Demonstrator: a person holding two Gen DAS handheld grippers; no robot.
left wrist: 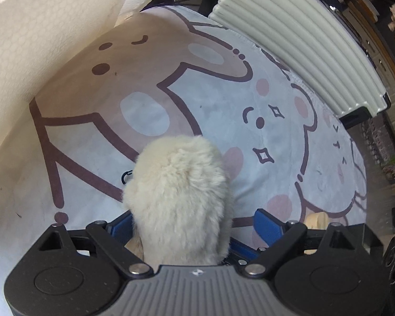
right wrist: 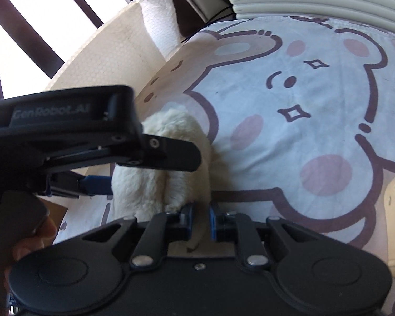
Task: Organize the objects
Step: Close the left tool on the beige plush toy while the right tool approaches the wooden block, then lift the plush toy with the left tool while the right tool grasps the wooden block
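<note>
Lowest in the left wrist frame, the left tool point(left wrist: 194, 226) stands spread wide around a cream plush toy point(left wrist: 180, 197); its blue pads do not visibly press the fur, so it reads as released. In the right wrist frame, the right tool point(right wrist: 200, 221) is nearly closed and grasps nothing visible, just beside the toy. Beyond, the bear-print sheet point(left wrist: 223, 100) cushions the toy; a ribbed cream panel point(left wrist: 297, 39) sits upper right.
</note>
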